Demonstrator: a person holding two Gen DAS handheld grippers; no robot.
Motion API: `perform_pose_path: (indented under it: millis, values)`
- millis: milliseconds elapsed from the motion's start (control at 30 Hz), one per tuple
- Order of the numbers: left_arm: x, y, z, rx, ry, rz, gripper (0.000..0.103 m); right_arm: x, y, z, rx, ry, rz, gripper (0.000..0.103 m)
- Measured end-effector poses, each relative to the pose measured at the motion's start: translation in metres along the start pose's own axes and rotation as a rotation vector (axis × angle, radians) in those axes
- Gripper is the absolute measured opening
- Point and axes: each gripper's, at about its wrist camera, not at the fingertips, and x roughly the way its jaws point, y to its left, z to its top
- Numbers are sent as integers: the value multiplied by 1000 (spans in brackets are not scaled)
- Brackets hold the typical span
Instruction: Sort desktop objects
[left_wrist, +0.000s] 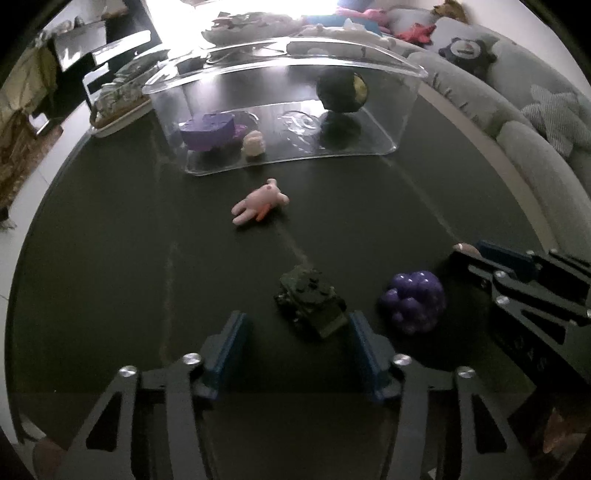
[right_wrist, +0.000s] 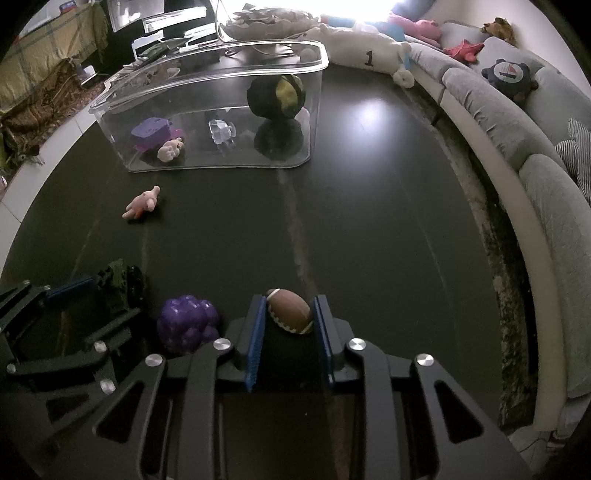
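Clamped right gripper fingers on the toy football low on the desk, left gripper part-open around the toy tank; risked football squirting out.

Colours and patterns:
- Desk: glossy black with pale streaks.
- Storage box: clear plastic.
- Inside it: a purple block toy, a cream figure, a translucent lilac figure, and a black ball with a yellow patch.
- Plush rabbit: pale pink with an orange spot.
- Toy tank: dark olive green.
- Grape bunch: glossy purple.
- Football: brown with white stripe and white lacing.
- Right gripper: black frame, blue ribbed pads.
- Left gripper: black with blue pads.
- Sofa: grey.
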Motion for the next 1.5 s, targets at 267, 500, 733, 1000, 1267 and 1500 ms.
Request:
perform_pose_path:
  millis: [267, 500, 733, 1000, 1267, 1500]
  values:
    - [-7, 6, 2, -22, -9, -16, 35, -9, 5, -2, -7, -13, 15, 23]
    - [-28, 12, 3, -35, -44, -37, 34, -19, 8, -1, -4, -32, 24, 23]
    - [-30, 13, 3, -34, -43, -61, 34, -24, 7, -3, 2, -39, 31, 23]
    - [-12, 4, 13, -43, -22, -52, 34, -24, -2, -3, 21, -38, 38, 23]
    - [4, 0, 15, -26, -12, -44, 34, -20, -8, -3, 36, -30, 51, 23]
    - [7, 3, 14, -59, -23, 7, 29, -20, -9, -4, 40, -25, 54, 23]
